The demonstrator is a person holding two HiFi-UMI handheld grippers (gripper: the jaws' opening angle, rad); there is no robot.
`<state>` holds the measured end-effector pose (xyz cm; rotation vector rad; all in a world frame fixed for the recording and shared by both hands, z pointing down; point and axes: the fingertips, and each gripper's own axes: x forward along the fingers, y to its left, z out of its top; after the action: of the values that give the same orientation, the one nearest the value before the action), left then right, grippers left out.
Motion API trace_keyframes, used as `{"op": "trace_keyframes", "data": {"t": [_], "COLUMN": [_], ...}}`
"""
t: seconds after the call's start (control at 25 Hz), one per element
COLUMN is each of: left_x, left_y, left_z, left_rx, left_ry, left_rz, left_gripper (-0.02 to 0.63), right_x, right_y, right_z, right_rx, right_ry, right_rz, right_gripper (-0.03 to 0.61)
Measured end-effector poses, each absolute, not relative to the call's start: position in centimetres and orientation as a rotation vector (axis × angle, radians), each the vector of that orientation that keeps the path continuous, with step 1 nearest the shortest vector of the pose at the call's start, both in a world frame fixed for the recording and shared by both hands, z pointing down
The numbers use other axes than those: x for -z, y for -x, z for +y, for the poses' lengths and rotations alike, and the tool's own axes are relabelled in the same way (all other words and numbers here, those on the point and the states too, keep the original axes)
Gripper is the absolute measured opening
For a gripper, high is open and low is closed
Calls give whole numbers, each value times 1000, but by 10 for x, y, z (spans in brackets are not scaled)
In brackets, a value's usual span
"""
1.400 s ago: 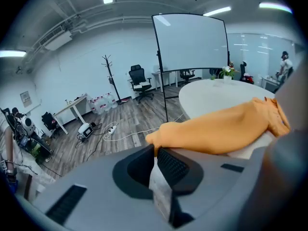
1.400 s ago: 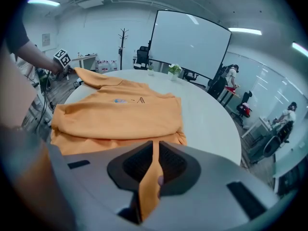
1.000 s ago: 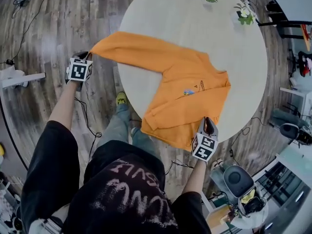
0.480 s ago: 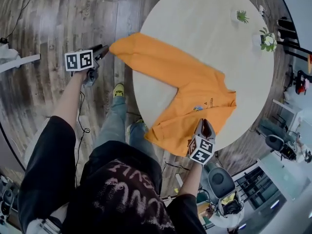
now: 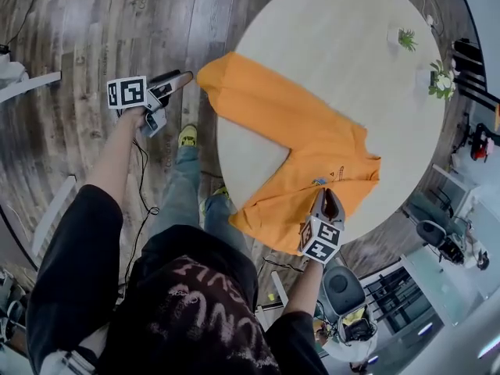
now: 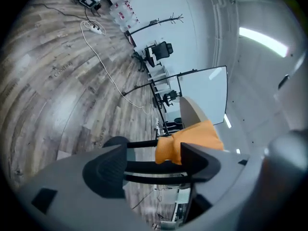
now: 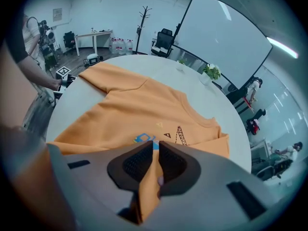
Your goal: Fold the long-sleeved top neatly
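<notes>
The top (image 5: 305,139) lies spread on a round table (image 5: 328,30). Its body is at the near right edge, and one sleeve stretches left so that the cuff hangs just over the rim. The printed front faces up.

The right gripper (image 5: 329,198) is clamped on a fold of the top at the near edge; in its own view, orange cloth (image 7: 134,105) is pinched between the two pads of the right gripper (image 7: 156,163).

The left gripper (image 5: 183,80) hangs over the floor just beside the cuff. Its jaws have just been opening and now stand wide apart. In the left gripper view the cuff (image 6: 168,148) shows past the gap of the left gripper (image 6: 151,166), and no pad presses on it.

Two small pots stand at the far right rim, well apart from the top. One pot (image 5: 405,39) holds a green plant and the other pot (image 5: 441,80) holds a plant with pale flowers. Cables (image 5: 144,182) trail over the wooden floor (image 5: 86,37) beside the person's legs, and an office chair (image 5: 341,283) stands by the near right rim.
</notes>
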<state>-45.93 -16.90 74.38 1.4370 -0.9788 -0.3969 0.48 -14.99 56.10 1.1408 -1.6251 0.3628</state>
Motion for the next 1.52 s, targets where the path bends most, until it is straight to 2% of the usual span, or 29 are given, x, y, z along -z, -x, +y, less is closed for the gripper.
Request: {"op": "trace_keyframes", "data": {"t": [0.04,0.12,0.28,0.32,0.4,0.52,0.68,0.96,1.24,1.52], "left_x": [-741,-737,-713,-704,-693,-694,-694,-671,-602,-518], "left_y": [453,443,416,409,403,407,426,476,506,485], "left_z": [-172,-180,-196,-199,-203,-203,-201,-204,-213,-213], "left_rx": [400,406,526,574,621,591,560,318,159,53], "left_ry": [-1455,-1483,-1484,-1467,-1450,-1462,-1486,-1687,-1821,-1936], "left_rz": [-945,-893,-701,-643,-592,-639,-752,-1052,-1278,-1463], "left_gripper": [355,371,363,311,165,50,43,41,42,41], "right_x": [-562,-564,-564,-563,-562,-561,-561,-558,-541,-529], "right_y": [-4,-4,-9,-10,-12,-15,-20,-20,-37,-83], "right_z": [-150,-149,-147,-146,-145,-142,-141,-139,-134,-100], "right_rx": [-364,-363,-353,-353,-354,-354,-345,-353,-355,-378], "right_ry": [-1138,-1134,-1132,-1136,-1147,-1160,-1170,-1208,-1289,-1392], "right_rz": [-1625,-1621,-1608,-1606,-1604,-1608,-1617,-1661,-1715,-1777], "right_gripper": [46,46,44,44,46,45,44,44,44,44]}}
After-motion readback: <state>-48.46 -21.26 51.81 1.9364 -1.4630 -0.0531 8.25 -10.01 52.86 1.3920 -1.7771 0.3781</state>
